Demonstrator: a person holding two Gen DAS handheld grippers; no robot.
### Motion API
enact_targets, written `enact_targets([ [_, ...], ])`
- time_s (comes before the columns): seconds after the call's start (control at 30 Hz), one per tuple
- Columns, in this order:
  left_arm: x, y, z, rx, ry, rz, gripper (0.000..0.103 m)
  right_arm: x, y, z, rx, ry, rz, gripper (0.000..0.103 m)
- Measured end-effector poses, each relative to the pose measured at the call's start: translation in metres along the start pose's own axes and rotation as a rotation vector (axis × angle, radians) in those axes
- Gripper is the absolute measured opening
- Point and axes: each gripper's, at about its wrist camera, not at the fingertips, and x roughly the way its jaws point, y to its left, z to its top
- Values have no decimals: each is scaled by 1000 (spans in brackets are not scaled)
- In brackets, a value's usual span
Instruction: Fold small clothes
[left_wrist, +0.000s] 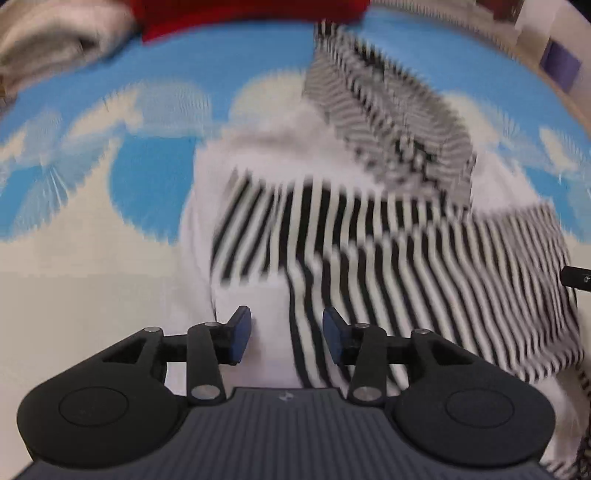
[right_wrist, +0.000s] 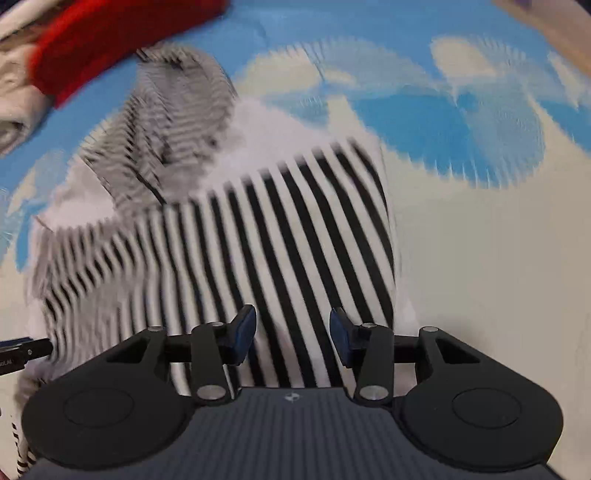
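Note:
A small black-and-white striped garment (left_wrist: 369, 236) with white panels lies crumpled on a blue sheet printed with clouds (left_wrist: 147, 166). A finer-striped part (left_wrist: 388, 122) is folded over its far side. My left gripper (left_wrist: 287, 334) hovers over the garment's near white edge, open, its blue pads apart with nothing pinched. In the right wrist view the same garment (right_wrist: 277, 229) fills the middle, and my right gripper (right_wrist: 292, 334) is open above its bold stripes, holding nothing. Both pictures are blurred.
A red cloth (left_wrist: 240, 14) (right_wrist: 110, 40) and a pale beige cloth (left_wrist: 48, 48) (right_wrist: 14, 99) lie at the far side. The other gripper's dark tip shows at the right edge (left_wrist: 576, 278) and at the left edge (right_wrist: 22, 352).

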Motion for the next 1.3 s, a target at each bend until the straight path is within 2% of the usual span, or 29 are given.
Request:
enact_targets([
  [0.23, -31, -9, 21, -51, -224, 32, 47, -40, 5, 25, -14, -200, 10, 46],
  [0.33, -45, -14, 26, -53, -328, 82, 51, -50, -1, 35, 9, -245, 9, 46],
  [0.43, -57, -17, 36, -47, -379, 87, 51, -60, -7, 42, 29, -271, -9, 46],
  [0.53, -56, -18, 60, -37, -374, 67, 51, -62, -18, 48, 59, -266, -3, 46],
  [0.63, -39, -20, 101, -7, -358, 38, 50, -57, -27, 50, 81, -243, -25, 46],
  [0.7, -19, -21, 131, 13, -350, 40, 47, -53, -32, 50, 103, -214, -31, 46],
  [0.8, 23, -23, 179, 42, -304, 44, 33, -51, -37, 50, 118, -195, -20, 46],
  [0.87, 52, -22, 207, 54, -286, 45, 30, -52, -37, 51, 113, -201, -20, 45],
  [0.9, 70, -21, 223, 47, -269, 38, 30, -52, -37, 51, 111, -203, -11, 43],
  [0.97, 99, -20, 247, 17, -249, 37, 30, -51, -38, 53, 110, -197, 7, 20],
  [1.03, 128, -22, 265, -18, -230, 37, 30, -51, -38, 55, 110, -194, 22, 13],
  [1.3, 210, -35, 310, -93, -148, 1, 38, -39, -42, 58, 116, -166, 14, 14],
])
